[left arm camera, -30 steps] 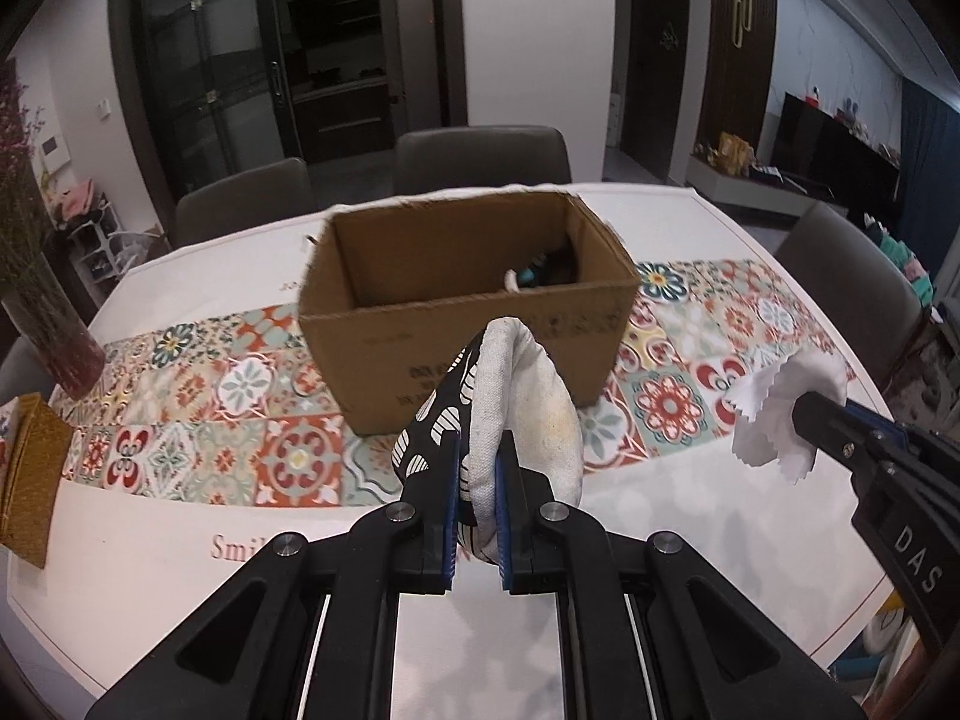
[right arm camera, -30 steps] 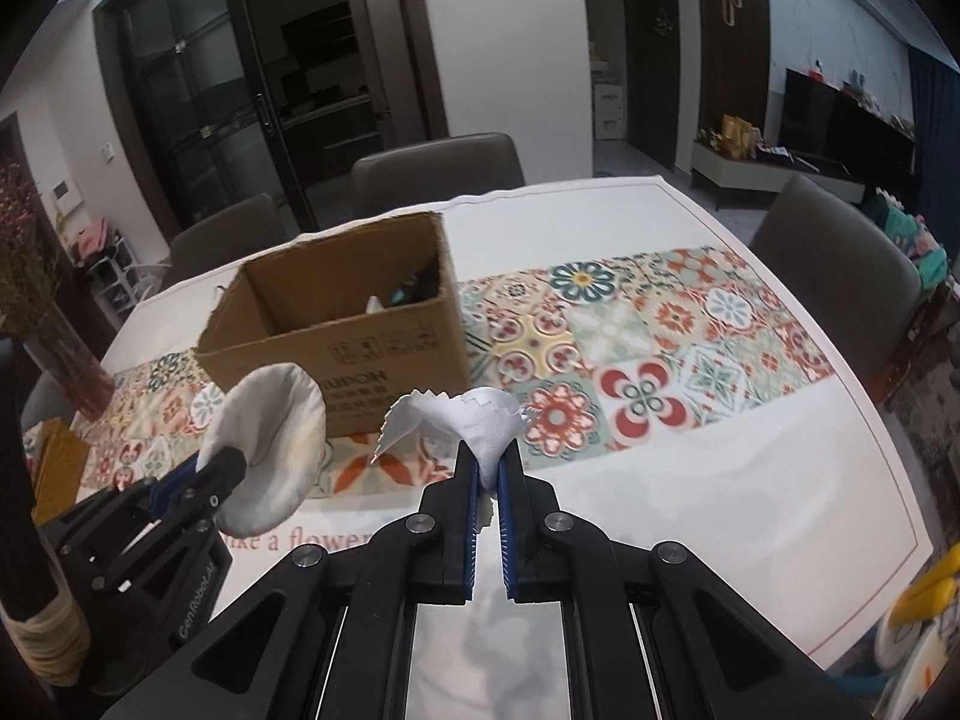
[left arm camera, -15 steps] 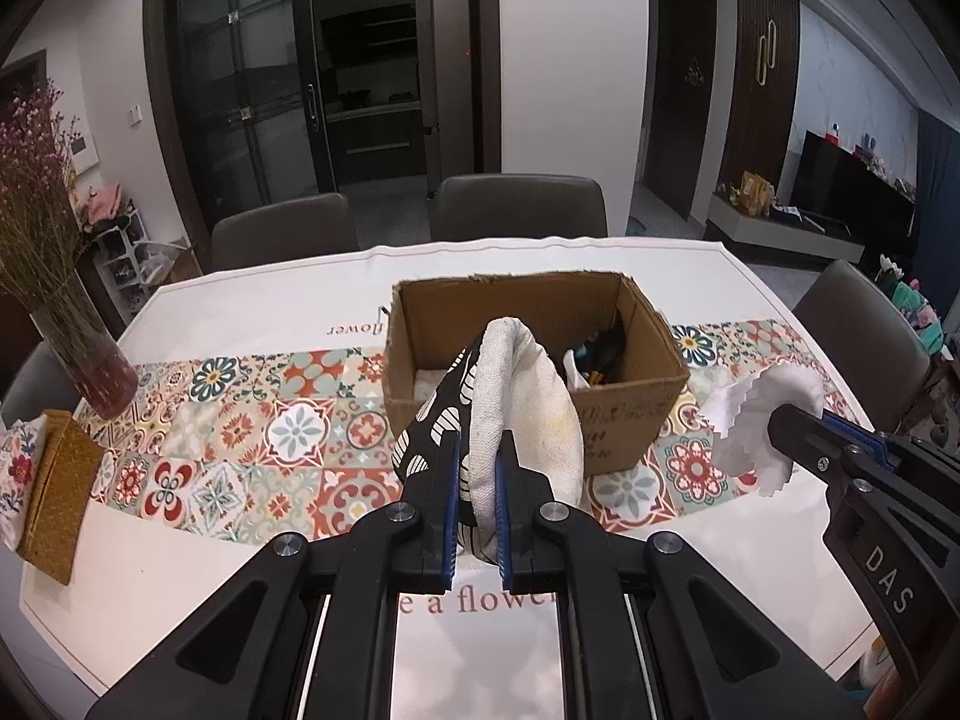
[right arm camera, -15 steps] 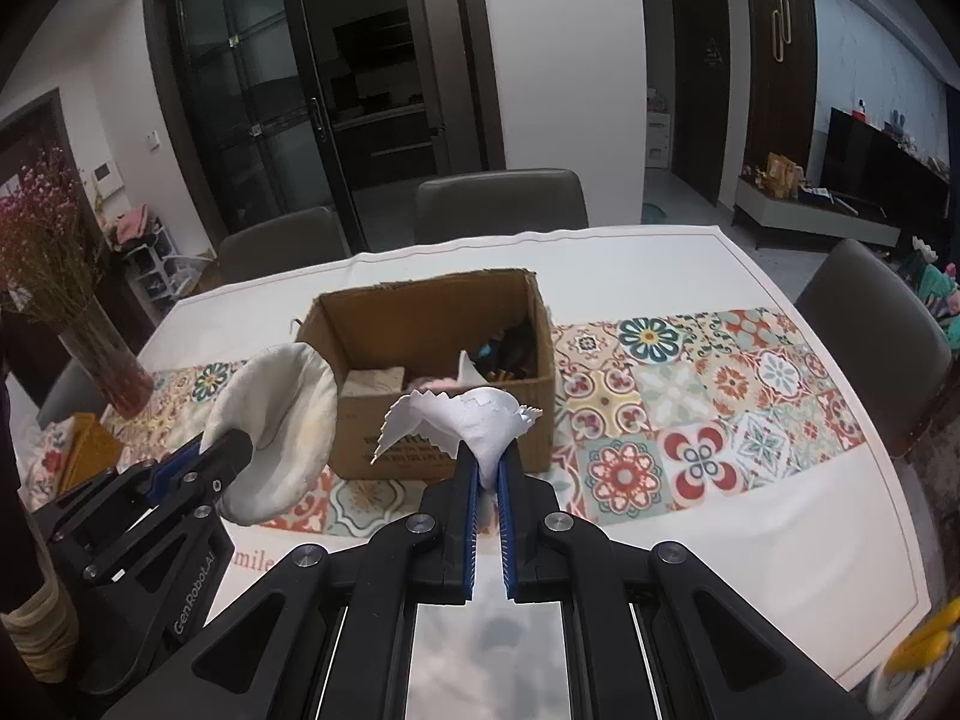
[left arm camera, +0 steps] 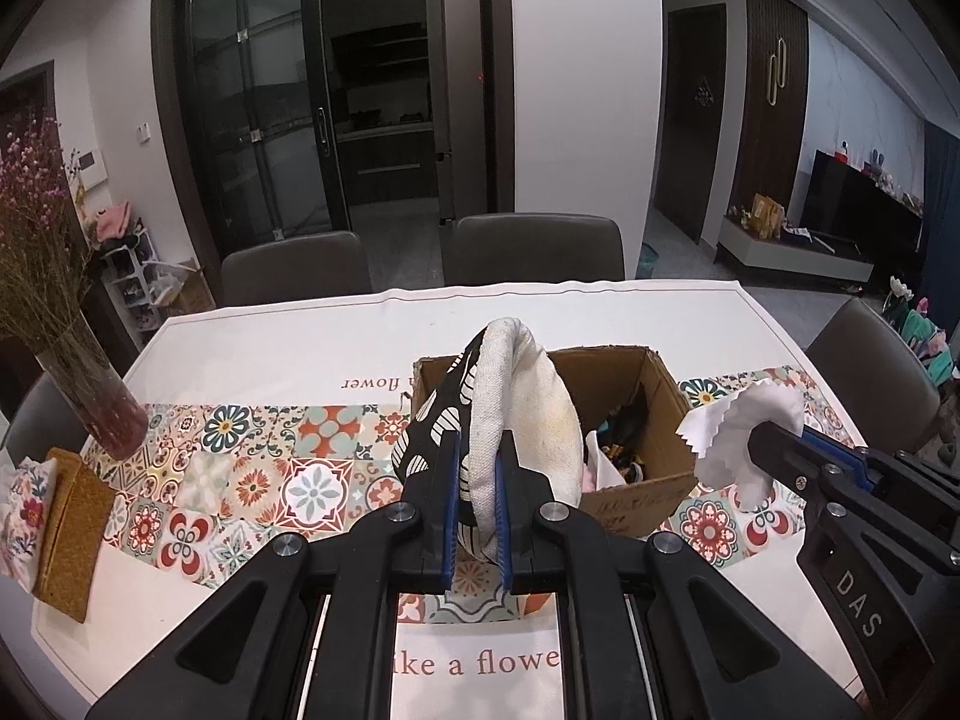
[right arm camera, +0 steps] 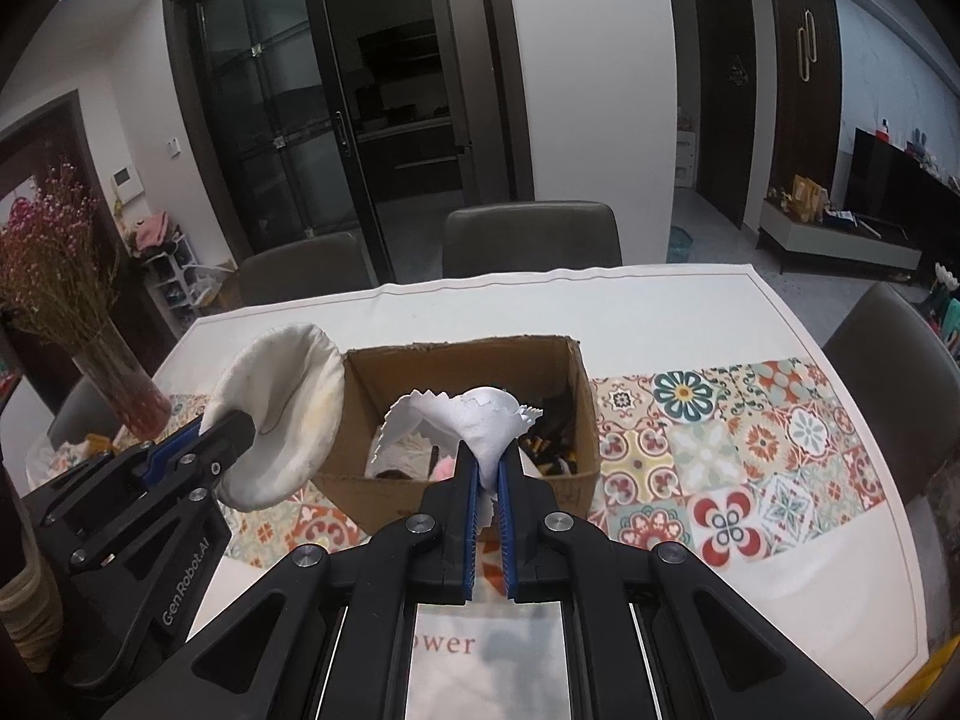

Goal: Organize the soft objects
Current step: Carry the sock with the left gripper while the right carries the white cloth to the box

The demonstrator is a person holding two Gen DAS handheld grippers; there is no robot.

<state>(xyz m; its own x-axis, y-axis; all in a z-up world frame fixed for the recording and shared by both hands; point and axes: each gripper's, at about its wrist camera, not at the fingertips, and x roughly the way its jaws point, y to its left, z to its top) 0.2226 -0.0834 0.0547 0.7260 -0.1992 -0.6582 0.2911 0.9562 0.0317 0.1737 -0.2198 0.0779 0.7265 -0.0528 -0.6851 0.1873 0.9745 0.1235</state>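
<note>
Carry step: left gripper [left arm camera: 477,495] pinches oven mitt [left arm camera: 516,414], right gripper [right arm camera: 487,501] pinches white cloth [right arm camera: 480,420], both held over cardboard box [right arm camera: 576,420] on table. Next: lower & release inside.

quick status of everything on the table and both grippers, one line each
left gripper: shut on the oven mitt
oven mitt: held up, off the table
right gripper: shut on the white cloth
white cloth: held up, in front of the box
cardboard box: open, already holds items
vase: upright, holding dried flowers
</note>
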